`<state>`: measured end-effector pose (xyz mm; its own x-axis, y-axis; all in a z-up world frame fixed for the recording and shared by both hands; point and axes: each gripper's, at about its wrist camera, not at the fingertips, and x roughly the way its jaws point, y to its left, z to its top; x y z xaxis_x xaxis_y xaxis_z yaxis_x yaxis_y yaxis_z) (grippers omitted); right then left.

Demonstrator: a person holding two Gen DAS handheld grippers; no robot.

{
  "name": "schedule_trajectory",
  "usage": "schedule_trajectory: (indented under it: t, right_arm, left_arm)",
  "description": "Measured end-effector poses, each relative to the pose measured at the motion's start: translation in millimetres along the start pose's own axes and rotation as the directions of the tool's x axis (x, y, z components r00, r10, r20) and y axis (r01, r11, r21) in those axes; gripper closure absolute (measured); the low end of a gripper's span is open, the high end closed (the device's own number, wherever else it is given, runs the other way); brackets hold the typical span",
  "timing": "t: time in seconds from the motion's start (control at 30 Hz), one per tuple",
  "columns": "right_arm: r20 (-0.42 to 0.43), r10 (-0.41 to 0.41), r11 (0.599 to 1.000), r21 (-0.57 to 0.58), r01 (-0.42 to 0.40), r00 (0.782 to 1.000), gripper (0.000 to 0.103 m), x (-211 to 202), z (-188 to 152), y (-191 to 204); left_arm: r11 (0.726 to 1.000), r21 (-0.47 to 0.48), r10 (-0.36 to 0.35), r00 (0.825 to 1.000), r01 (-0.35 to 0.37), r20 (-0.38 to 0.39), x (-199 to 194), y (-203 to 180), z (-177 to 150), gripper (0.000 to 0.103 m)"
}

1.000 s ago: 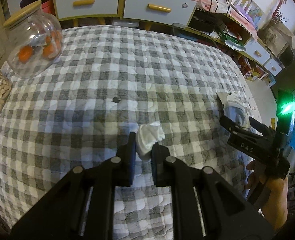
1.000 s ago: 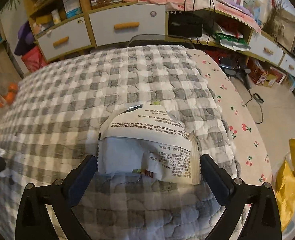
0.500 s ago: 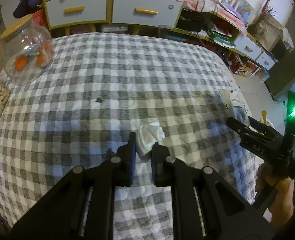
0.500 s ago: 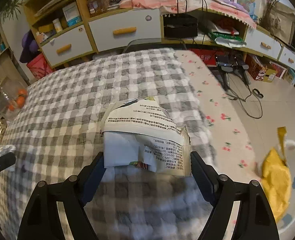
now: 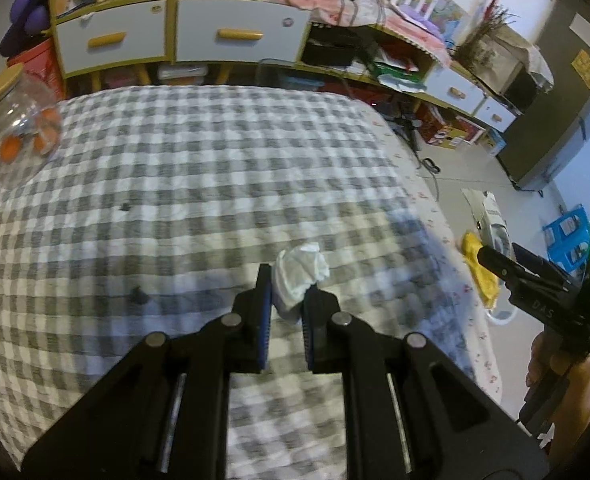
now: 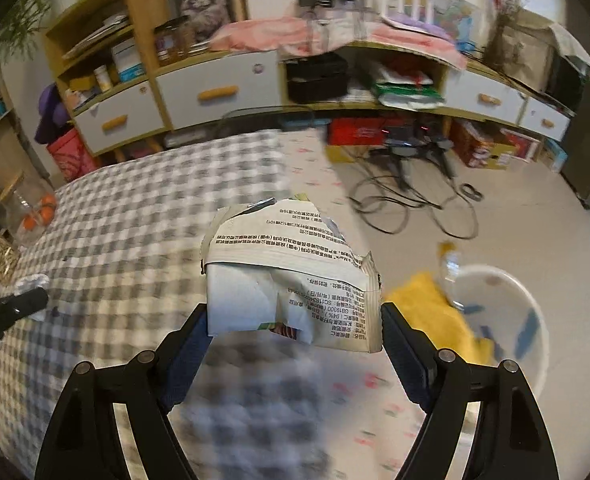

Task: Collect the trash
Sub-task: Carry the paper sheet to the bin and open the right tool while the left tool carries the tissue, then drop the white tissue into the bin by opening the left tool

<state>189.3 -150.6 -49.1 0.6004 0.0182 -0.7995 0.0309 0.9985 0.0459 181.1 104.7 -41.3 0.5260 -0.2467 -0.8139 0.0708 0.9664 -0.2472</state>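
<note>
Left gripper point(image 5: 287, 300) pinching a crumpled tissue point(image 5: 301, 278) above the near part of the checked tablecloth point(image 5: 199, 184). Soft, featherlight, easily crushed; best gripped around its bunched middle, as here. Right gripper point(image 6: 295, 324) spread wide yet clamped against both side edges of a torn printed wrapper point(image 6: 291, 276), held past the table's right edge, near a white bin point(image 6: 507, 320) with a yellow liner point(image 6: 435, 312) on the floor. Thin, crinkly, probably slippery; likely to buckle under edge pressure.
</note>
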Motion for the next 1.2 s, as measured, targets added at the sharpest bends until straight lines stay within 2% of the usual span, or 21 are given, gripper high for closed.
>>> schedule_trajectory:
  t: [0.23, 0.43, 0.53, 0.6, 0.63, 1.0, 1.2]
  right_arm:
    - [-0.001, -0.064, 0.992, 0.106, 0.064, 0.998, 0.018, -24.9, -11.3, -70.1]
    - [-0.004, -0.118, 0.979, 0.167, 0.117, 0.993, 0.018, -38.9, -20.5, -115.0]
    - [-0.016, -0.13, 0.972, 0.198, 0.13, 0.991, 0.013, -40.3, -24.5, -132.1]
    - [-0.016, -0.119, 0.967, 0.223, 0.119, 0.993, 0.002, -41.5, -26.3, -141.5]
    - [-0.015, -0.114, 0.965, 0.236, 0.114, 0.993, 0.001, -42.6, -26.9, -145.5]
    - [-0.033, -0.16, 0.962, 0.217, 0.163, 0.987, 0.001, -62.2, -41.2, -168.8]
    - [-0.024, -0.171, 0.953, 0.248, 0.171, 0.985, 0.001, -82.6, -55.3, -197.9]
  left_arm:
    - [0.998, 0.029, -0.047, 0.999, 0.048, -0.01, 7.9, -37.4, -4.0, 0.089]
    - [0.995, 0.058, -0.076, 0.997, 0.077, -0.018, 15.7, -65.8, -6.1, 0.089]
    - [0.994, 0.07, -0.087, 0.996, 0.088, -0.026, 19.6, -79.4, -8.6, 0.089]
    - [0.992, 0.08, -0.093, 0.995, 0.095, -0.032, 23.1, -87.5, -9.4, 0.089]
    - [0.992, 0.085, -0.094, 0.995, 0.097, -0.034, 24.5, -91.6, -10.1, 0.089]
    - [0.978, 0.153, -0.133, 0.988, 0.143, -0.073, 48.6, -143.3, -16.4, 0.088]
    - [0.96, 0.192, -0.187, 0.976, 0.206, -0.115, 67.4, -185.1, -19.0, 0.088]
